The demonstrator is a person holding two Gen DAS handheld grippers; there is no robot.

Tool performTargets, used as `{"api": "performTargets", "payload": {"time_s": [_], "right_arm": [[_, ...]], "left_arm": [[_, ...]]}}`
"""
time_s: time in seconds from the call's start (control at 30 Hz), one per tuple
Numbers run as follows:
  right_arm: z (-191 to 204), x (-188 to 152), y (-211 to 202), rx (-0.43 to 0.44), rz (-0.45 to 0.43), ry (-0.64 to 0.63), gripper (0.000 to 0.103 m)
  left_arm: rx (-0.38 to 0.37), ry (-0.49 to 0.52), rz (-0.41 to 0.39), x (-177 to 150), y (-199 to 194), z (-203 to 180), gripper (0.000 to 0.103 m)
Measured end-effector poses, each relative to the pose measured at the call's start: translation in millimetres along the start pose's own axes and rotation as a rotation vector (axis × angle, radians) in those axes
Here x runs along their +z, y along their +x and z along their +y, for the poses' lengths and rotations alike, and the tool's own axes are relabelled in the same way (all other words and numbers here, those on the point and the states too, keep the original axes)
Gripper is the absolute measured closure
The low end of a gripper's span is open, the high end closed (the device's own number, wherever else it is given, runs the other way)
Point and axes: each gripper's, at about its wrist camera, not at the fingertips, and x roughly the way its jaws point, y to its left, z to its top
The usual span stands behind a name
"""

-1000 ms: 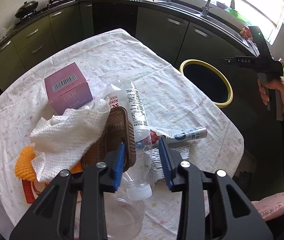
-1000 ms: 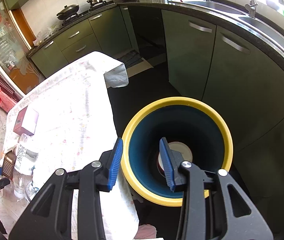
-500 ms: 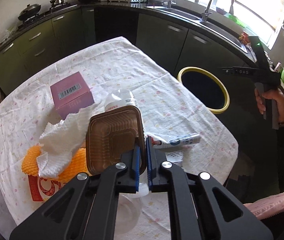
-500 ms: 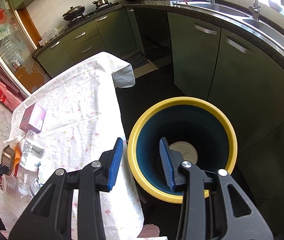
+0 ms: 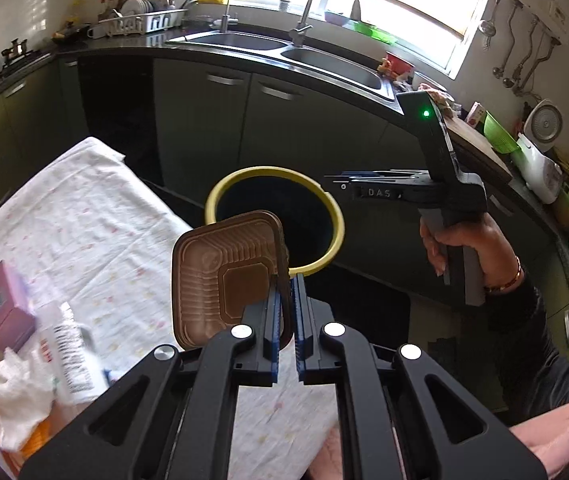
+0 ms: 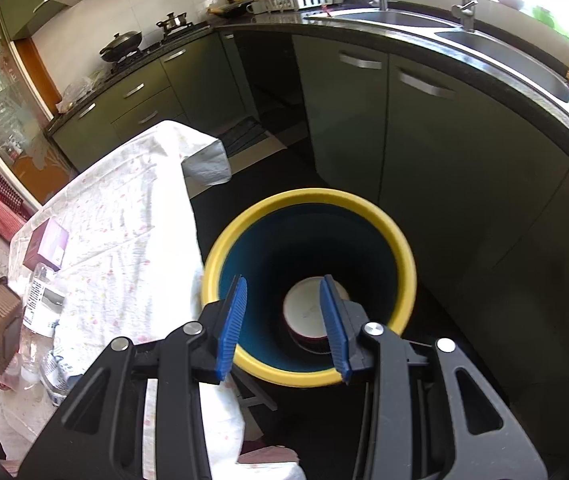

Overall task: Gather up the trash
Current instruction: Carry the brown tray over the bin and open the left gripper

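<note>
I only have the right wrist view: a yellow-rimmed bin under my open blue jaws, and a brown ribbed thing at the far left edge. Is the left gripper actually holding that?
Observer: Yes. The left gripper is shut on one edge of the brown ribbed plastic tray, which is lifted off the table.
Operator: Is it lined up with the bin?
Observer: In the left wrist view the tray's upper corner overlaps the near rim of the yellow-rimmed bin; how far it is from the opening I cannot tell.
Operator: What trash on the table am I missing?
Observer: A crumpled white paper towel lying on something orange, near the table's front edge.
</note>
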Motion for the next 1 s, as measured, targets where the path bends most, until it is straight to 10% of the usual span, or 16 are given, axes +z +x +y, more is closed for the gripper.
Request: {"api": "performTargets", "payload": {"time_s": [0.33,0.4,0.47,0.7,1.0], "right_arm": [[-48.1,-15.2,0.4,-0.038,0.004,0.049,0.066],[-55.2,-16.4,2.5,-0.047,0.01,0.065,0.066],[-61.6,-17.1,2.7,-0.05,0.012,0.076,0.066],[-52.2,-18.7,6.9,-0.04,0.012,0.055,0.063],[2.5,-21.1,20.6,0.026,0.051,-0.045,0.058]], "left_arm": [[-0.027,-0.003,0.116,67.0,149.8,-24.1,0.094],[0.006,-0.015,0.127,75.8,167.9,-20.8,0.083],[0.045,-0.028,0.115,81.1,173.5,-18.7,0.05],[0.092,-0.103,-0.041,64.4,103.2,0.0,0.045],[0.257,-0.198,-0.253,-40.0,-46.6,32.8,0.012]]}}
